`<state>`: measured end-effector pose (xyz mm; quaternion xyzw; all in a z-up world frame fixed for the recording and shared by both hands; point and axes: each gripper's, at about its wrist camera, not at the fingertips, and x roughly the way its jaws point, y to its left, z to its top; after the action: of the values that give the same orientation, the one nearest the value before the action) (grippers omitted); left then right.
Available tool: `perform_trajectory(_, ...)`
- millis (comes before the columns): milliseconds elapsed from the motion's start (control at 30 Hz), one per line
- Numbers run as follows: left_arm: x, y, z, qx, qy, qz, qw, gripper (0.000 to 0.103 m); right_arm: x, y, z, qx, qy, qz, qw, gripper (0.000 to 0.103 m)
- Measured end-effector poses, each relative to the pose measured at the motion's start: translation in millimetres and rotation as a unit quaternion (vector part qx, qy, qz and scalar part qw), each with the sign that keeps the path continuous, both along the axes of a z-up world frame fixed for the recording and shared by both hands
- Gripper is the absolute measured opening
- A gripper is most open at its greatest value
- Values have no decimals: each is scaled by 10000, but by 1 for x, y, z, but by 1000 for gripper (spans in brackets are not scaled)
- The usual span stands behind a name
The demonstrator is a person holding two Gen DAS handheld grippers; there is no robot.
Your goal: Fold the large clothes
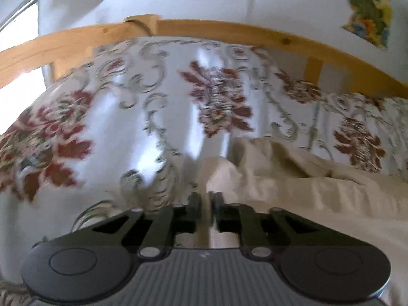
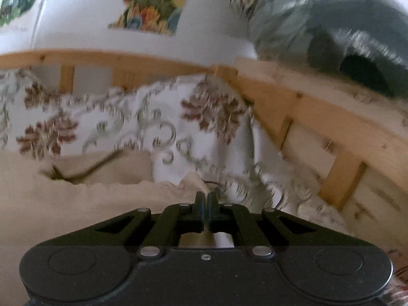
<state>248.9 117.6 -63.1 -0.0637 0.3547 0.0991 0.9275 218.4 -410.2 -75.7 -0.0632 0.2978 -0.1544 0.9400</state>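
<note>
A large cream garment (image 1: 306,186) lies on a bed covered with a white floral bedspread (image 1: 153,117). In the left wrist view it spreads from the centre to the lower right. My left gripper (image 1: 206,197) is shut on the garment's left edge, with cloth pinched between the fingers. In the right wrist view the cream garment (image 2: 76,199) fills the lower left. My right gripper (image 2: 206,197) is shut on its right corner, which sticks up just past the fingertips. Both views are blurred by motion.
A wooden bed frame (image 1: 229,32) runs along the far side, and its rail (image 2: 331,127) bounds the bed on the right. A white wall with colourful pictures (image 2: 153,2) stands behind. A dark furry object (image 2: 344,38) sits beyond the right rail.
</note>
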Motion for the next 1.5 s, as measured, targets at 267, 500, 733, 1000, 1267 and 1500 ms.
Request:
perform_trajectory(267,-28,-22,42,-236,-741,43,9970,89,-18,51,30,-345,-714,664,9946,81)
perform_trajectory(500,-31,-93,24,221,-460,-1184,9917,95,-22,159,23,-399,-477,2394,9689,96)
perform_trajectory(733,-20,-125,-23,878,503,-1825,9780,96,-12,180,-10,-472,32,2879,9565,98)
perform_trajectory(1000,-21,-116,-31,696,580,-1866,9783,98,-11,182,-33,-377,447,2841,9570,98)
perform_trajectory(1267,-33,-93,10,215,408,-1349,9898,102,-20,147,7,156,32,2422,9701,102)
perform_trajectory(1500,-14,-75,-11,261,1015,-737,9918,102,-7,126,-7,-2,417,1683,9849,102)
